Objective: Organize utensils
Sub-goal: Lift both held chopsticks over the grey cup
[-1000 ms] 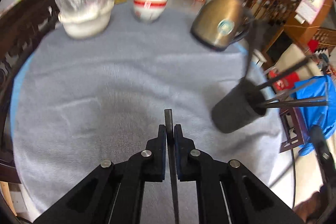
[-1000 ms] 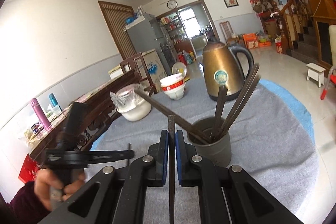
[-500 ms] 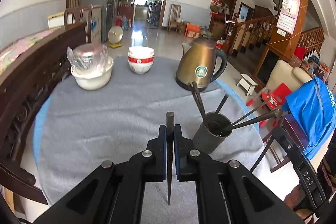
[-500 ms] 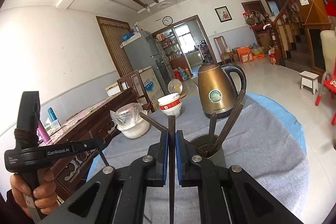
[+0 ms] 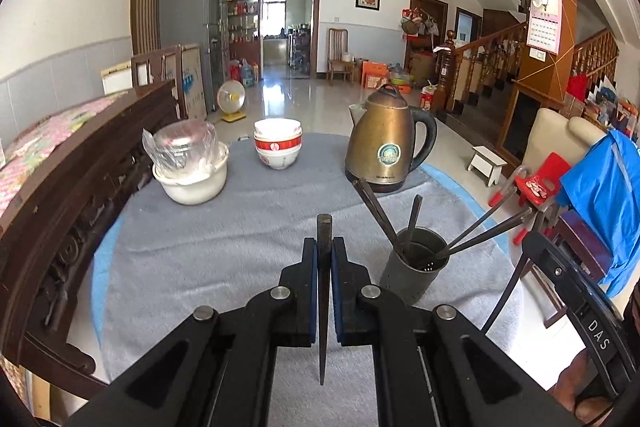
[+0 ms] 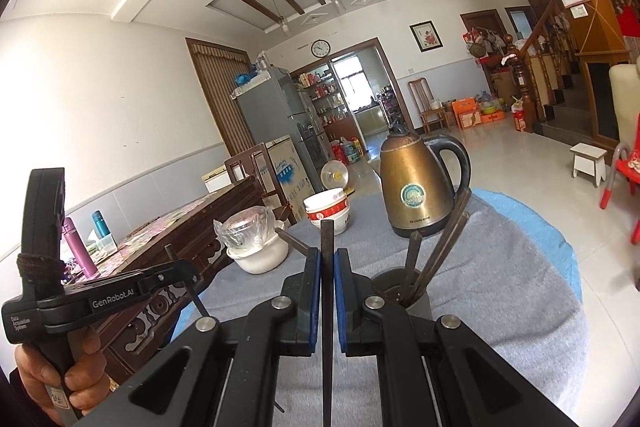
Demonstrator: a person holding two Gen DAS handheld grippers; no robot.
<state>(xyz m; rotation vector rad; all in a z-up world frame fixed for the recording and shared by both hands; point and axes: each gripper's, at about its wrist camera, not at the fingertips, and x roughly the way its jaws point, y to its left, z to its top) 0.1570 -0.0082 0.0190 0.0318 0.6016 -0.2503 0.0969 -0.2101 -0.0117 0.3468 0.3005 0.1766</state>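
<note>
Chopsticks are the matter here, and each gripper is carrying one: the left gripper (image 5: 324, 259) is clamping a dark chopstick (image 5: 323, 307) between fully closed pads, and the right gripper (image 6: 327, 267) is gripping a second chopstick (image 6: 327, 307) the same way, tip pointing back toward the camera. Both are hovering above the grey cloth (image 5: 224, 251) of the round table, just short of the grey utensil holder (image 5: 412, 279), which is standing upright in front of the brass kettle (image 5: 384, 147).

Judging by this, the step in hand is bringing the last loose sticks to the holder. Next, each stick is going to need tipping upright over the cup's mouth and lowering past the ones fanning outward before the pads let go; one hand at a time looks safer, since the opening is crowded.

Counting: about six sticks are leaning in the holder, though overlap is making that uncertain; two more are in the grippers; one kettle; one stack of red-banded bowls (image 5: 278, 147), seemingly two; one white bowl (image 5: 192, 179) holding a plastic-wrapped container
</note>
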